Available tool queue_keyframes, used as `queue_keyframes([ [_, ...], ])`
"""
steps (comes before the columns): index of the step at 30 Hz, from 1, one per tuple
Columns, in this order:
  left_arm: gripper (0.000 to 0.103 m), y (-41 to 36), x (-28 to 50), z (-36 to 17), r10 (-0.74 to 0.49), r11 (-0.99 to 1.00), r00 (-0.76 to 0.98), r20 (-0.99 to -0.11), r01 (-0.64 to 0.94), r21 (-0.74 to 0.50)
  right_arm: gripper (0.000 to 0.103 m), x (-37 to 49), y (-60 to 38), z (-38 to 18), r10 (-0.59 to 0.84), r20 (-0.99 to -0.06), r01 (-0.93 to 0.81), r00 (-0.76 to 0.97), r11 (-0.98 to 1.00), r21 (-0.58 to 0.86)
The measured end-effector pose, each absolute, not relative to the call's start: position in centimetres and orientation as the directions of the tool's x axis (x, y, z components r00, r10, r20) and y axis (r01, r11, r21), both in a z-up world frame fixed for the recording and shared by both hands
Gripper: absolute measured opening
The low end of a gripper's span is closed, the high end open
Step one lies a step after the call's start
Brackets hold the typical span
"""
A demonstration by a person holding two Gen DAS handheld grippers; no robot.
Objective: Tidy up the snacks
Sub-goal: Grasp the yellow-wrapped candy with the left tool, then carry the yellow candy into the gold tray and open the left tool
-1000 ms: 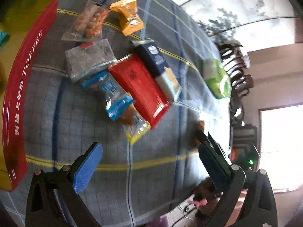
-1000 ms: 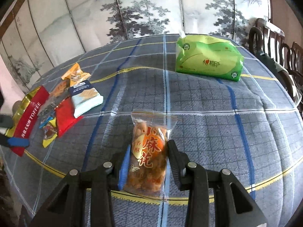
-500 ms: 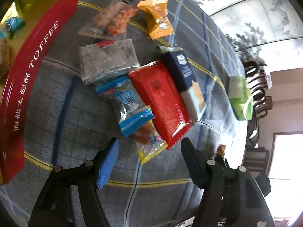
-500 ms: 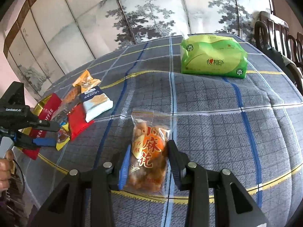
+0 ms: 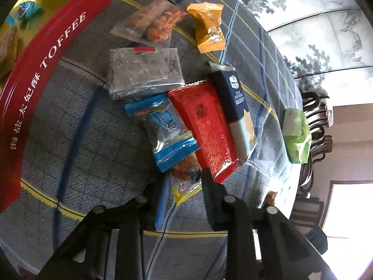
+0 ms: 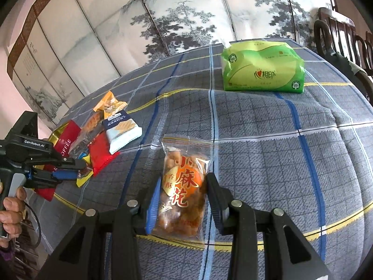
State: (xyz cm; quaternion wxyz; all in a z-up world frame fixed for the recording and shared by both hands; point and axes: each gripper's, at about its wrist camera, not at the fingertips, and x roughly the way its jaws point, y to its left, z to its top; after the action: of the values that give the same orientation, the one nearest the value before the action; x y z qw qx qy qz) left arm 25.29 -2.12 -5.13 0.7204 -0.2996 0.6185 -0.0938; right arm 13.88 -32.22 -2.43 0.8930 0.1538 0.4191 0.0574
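Your left gripper (image 5: pixel 184 186) had clamped on the yellow packet (image 5: pixel 186 184) at the pile's near end; right gripper (image 6: pixel 183 193) was clamped on the clear bag (image 6: pixel 183 191). Risk: blue wrapper (image 5: pixel 166 128) overlaps that packet, so lifting could drag it off the table (image 6: pixel 268 140).

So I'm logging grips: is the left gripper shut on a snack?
Shut on the yellow packet: the left gripper has its fingers closed against that packet's sides, at the near end of the snack pile.
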Motion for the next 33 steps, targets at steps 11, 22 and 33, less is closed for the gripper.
queue_keyframes([
  [11,0.018,-1.8,18.8,-1.9,-0.491,0.854,0.348,-0.799,0.014,-0.519,0.038,14.5,-31.5,-2.8,0.209,-0.756,0.035,0.62,0.956,0.292],
  [22,0.018,0.4,14.3,1.2,-0.421,0.898,0.472,-0.775,0.097,-0.429,0.038,14.6,-30.6,-2.8,0.148,-0.773,0.039,0.616,0.975,0.218],
  [33,0.018,2.7,13.8,3.0,-0.337,0.934,0.553,-0.762,0.092,-0.346,0.038,14.8,-29.8,-2.8,0.105,-0.782,0.043,0.614,0.985,0.166],
])
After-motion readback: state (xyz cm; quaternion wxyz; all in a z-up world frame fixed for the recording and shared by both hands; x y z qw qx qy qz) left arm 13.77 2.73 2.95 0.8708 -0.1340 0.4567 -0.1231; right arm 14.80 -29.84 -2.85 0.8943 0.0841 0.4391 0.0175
